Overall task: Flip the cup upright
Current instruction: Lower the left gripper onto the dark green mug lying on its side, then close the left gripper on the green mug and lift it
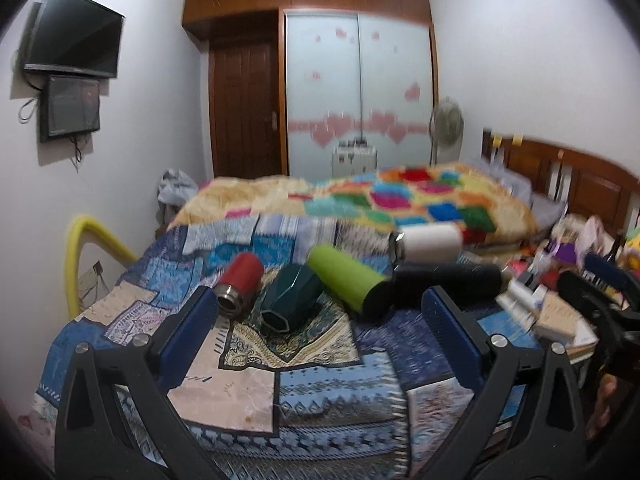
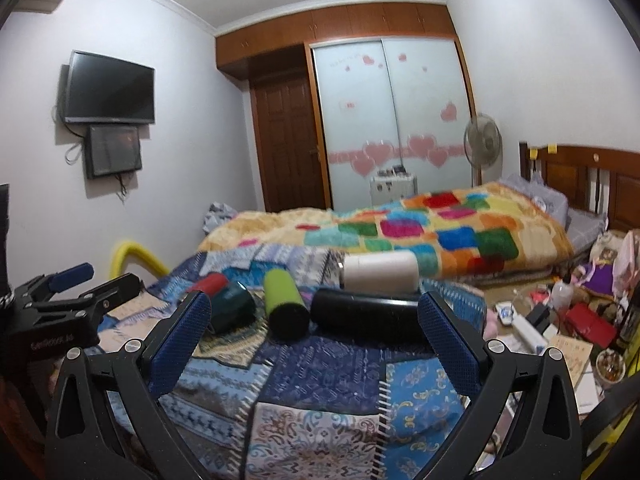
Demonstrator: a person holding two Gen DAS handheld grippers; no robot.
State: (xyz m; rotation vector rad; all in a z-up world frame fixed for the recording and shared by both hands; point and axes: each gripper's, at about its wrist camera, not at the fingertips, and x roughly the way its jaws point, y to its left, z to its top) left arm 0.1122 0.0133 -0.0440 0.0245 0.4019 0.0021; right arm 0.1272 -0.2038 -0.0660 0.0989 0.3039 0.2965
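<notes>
A: Which step is in hand?

B: The approach, it would seem. Nothing is gripped yet. The left gripper (image 1: 316,316) is held with its jaws wide apart above the patterned cloth (image 1: 320,392), and the right gripper (image 2: 314,320) is likewise spread open, with nothing between the pads.

A: And where is the cup to be found?

B: Five vessels are laid on their sides on the cloth: a red cup (image 1: 240,282), a dark green faceted cup (image 1: 288,300), a lime bottle (image 1: 346,278), a black bottle (image 1: 448,282) and a white one (image 1: 428,242) farther back. Which one is meant cannot be told from the task. In the left wrist view the green cup is framed between the fingers, its mouth turned toward the camera.

A: What is called for next?

B: Probably the open jaws must be brought around one body, closed across its sides, and the vessel tipped onto its base. The soft cloth may be judged an unsteady footing.
</notes>
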